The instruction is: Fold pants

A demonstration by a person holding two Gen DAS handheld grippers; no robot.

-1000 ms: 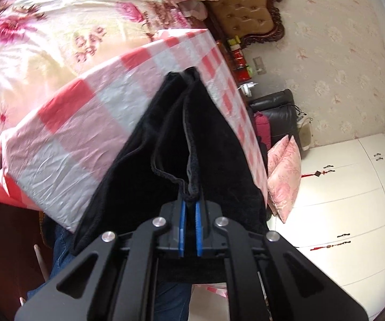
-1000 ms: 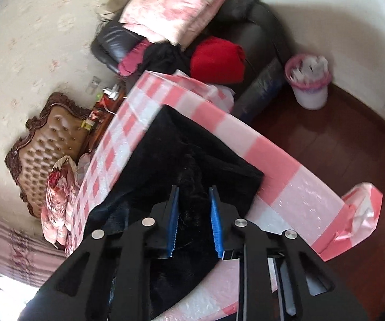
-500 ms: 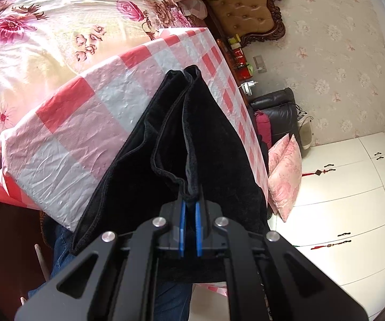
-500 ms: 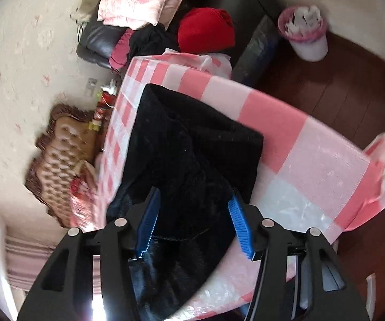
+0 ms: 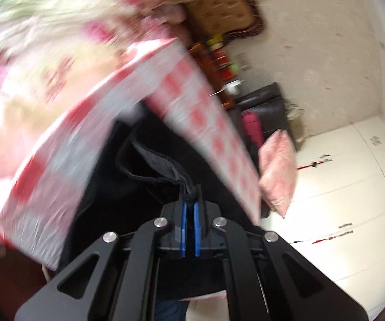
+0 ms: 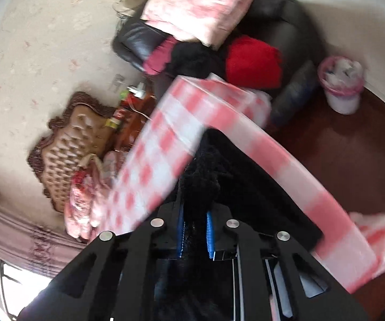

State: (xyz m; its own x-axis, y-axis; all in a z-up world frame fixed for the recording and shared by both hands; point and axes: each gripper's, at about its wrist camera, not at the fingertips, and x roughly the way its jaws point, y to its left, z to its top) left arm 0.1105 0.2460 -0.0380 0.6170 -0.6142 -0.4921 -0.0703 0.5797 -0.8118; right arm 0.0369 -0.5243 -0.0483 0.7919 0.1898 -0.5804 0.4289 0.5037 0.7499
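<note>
The black pants lie on a table under a pink-and-white checked cloth. Their near edge is lifted off it. My left gripper is shut on the hem of the waistband, whose grey inside gapes open ahead of the pads. In the right wrist view the pants hang from my right gripper. Its jaws are closing tight on a thick bunch of the black fabric, which fills the gap between the blue pads. The checked cloth is blurred with motion.
A bed with a floral quilt and a tufted headboard lies beyond the table. A black leather chair holds a pink pillow and red clothing. A waste bin stands on the wooden floor. White wardrobe doors are on the right.
Both grippers have risen and drawn the pants' near edge up off the table. The right gripper opened wide half a second ago and has closed again on the fabric.
</note>
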